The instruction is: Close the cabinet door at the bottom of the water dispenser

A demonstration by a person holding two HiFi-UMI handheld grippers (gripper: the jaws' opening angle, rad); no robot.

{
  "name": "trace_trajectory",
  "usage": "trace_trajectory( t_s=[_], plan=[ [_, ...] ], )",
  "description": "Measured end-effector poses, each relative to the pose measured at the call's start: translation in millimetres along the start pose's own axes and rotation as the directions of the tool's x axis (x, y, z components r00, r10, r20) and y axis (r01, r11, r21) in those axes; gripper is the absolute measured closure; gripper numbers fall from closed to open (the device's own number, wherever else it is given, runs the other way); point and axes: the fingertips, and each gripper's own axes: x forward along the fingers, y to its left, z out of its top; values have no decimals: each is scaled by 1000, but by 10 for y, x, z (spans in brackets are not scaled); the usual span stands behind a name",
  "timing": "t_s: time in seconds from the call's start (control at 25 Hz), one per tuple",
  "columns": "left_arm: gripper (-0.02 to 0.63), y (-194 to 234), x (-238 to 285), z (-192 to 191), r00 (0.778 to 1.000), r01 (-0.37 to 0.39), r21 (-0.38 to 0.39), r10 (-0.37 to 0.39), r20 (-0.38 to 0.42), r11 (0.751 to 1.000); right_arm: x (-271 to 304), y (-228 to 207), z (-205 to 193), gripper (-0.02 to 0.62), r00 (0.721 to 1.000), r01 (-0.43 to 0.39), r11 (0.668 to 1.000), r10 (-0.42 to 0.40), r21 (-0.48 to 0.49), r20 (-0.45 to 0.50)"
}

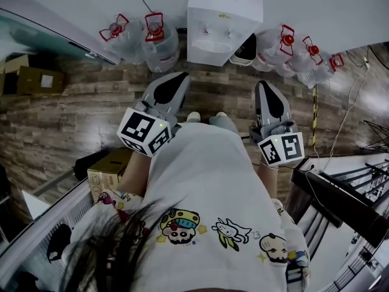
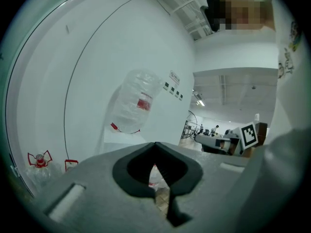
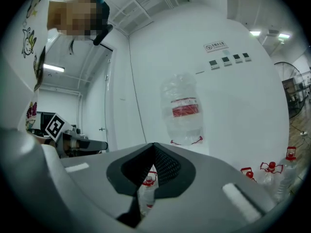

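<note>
The white water dispenser (image 1: pixel 223 23) stands against the wall straight ahead, with an upturned clear bottle (image 2: pixel 136 101) (image 3: pixel 183 108) on top. At its lower right a dark-lined panel (image 1: pixel 246 50) stands out from the body; it looks like the cabinet door, ajar. My left gripper (image 1: pixel 179 78) (image 2: pixel 155 144) is shut and empty, pointing at the dispenser's left side from a short way off. My right gripper (image 1: pixel 263 87) (image 3: pixel 154 145) is also shut and empty, level with the panel and short of it. Neither touches the dispenser.
Several clear water bottles with red handles stand on the floor left (image 1: pixel 152 38) and right (image 1: pixel 292 50) of the dispenser. A cardboard box (image 1: pixel 109 169) sits near my left side, a black metal rack (image 1: pixel 340 199) at the right, with cables (image 1: pixel 346 114) trailing on the wooden floor.
</note>
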Motion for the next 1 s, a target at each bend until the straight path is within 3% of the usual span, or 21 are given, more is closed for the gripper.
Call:
trace_trajectory(
  t_s=[1.0],
  plan=[
    [606,188,113,8,1000,2,-29,-1,6,1000,174,9,-126,584,999,-1,1000,3,31,-48]
  ],
)
